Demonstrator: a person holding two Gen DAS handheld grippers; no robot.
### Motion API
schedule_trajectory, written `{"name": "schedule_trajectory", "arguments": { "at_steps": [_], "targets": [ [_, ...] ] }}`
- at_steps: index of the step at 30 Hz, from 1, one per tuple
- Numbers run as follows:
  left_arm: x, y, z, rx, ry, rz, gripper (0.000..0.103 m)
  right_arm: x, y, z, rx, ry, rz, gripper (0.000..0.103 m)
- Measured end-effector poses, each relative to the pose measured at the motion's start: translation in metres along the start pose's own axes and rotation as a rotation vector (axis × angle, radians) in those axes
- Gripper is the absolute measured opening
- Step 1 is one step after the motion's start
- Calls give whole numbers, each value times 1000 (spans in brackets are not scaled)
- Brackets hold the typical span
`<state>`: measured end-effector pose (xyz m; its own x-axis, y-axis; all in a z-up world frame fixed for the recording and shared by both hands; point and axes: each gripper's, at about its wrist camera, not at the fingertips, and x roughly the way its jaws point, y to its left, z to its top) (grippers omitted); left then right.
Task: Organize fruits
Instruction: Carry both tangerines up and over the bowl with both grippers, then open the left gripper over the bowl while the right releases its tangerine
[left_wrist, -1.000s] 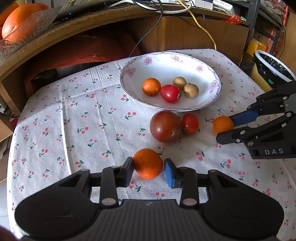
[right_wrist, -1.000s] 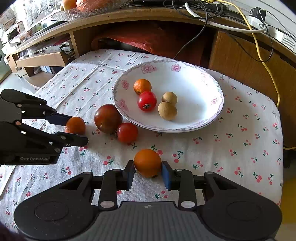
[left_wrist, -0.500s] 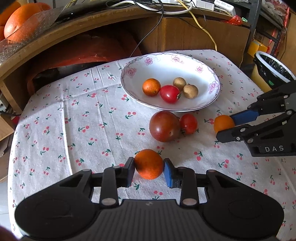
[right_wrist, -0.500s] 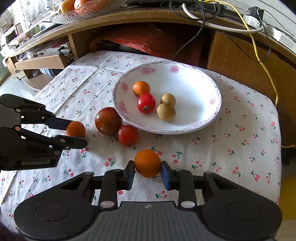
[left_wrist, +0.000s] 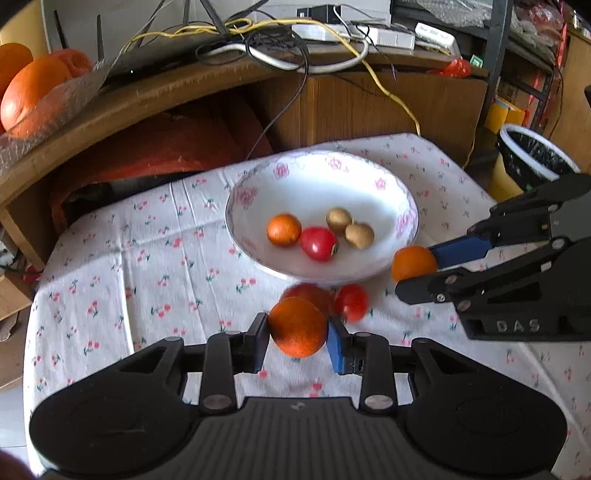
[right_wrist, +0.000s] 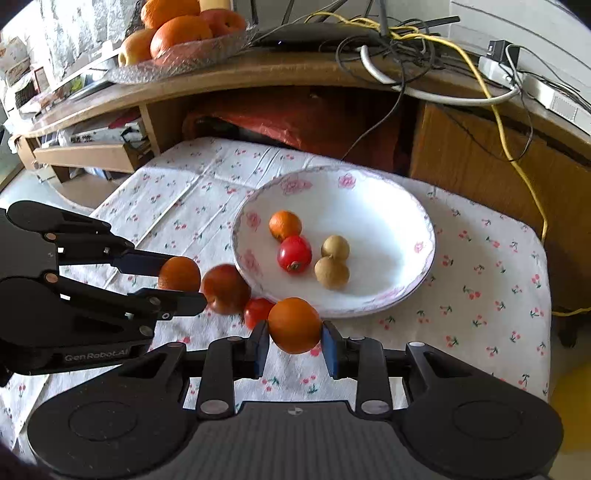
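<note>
My left gripper (left_wrist: 297, 332) is shut on an orange (left_wrist: 297, 326) and holds it above the cherry-print cloth, near a dark red fruit (left_wrist: 314, 295) and a small tomato (left_wrist: 351, 302). To its right, my right gripper (left_wrist: 415, 271) is shut on a second orange (left_wrist: 413, 263) beside the rim of the white flowered plate (left_wrist: 243, 195). The right wrist view shows that gripper (right_wrist: 294, 332) on its orange (right_wrist: 294, 325) in front of the plate (right_wrist: 424, 236). My left gripper (right_wrist: 184, 282) grips its orange (right_wrist: 180, 273) at the left. A small orange (right_wrist: 285, 225), a tomato (right_wrist: 294, 254) and two brown fruits lie in the plate.
A wooden shelf (left_wrist: 147, 99) with cables overhangs the table's far side. On it stands a glass dish of large oranges (right_wrist: 177, 33). A bin with a black liner (left_wrist: 532, 158) stands off the table's right edge. The cloth is bare left of the plate.
Both grippers have risen off the cloth with their oranges and moved toward the plate. The loose dark fruit and tomato stay on the cloth.
</note>
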<state>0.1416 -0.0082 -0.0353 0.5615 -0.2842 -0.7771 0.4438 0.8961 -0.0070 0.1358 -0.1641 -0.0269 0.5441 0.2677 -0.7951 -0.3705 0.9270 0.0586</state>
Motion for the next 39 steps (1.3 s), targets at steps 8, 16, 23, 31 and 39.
{"name": "schedule_trajectory", "arguments": {
  "at_steps": [8,16,23,31,39],
  "targets": [
    [5,-9,19,-7,-28,-6,41,-3,-12,13,27,-41,-25,26],
    [23,-5,52,-5,-69,9,41,7,-30,28,64,-61,-53,26],
    [44,3,66,-12,-64,24,41,22,-39,37,86,-54,-63,26],
    [62,3,75,4,-67,34,41,36,-48,47,79,-62,-83,26],
    [77,7,79,-12,-63,13,41,49,-56,50,77,-50,-70,26]
  ]
}}
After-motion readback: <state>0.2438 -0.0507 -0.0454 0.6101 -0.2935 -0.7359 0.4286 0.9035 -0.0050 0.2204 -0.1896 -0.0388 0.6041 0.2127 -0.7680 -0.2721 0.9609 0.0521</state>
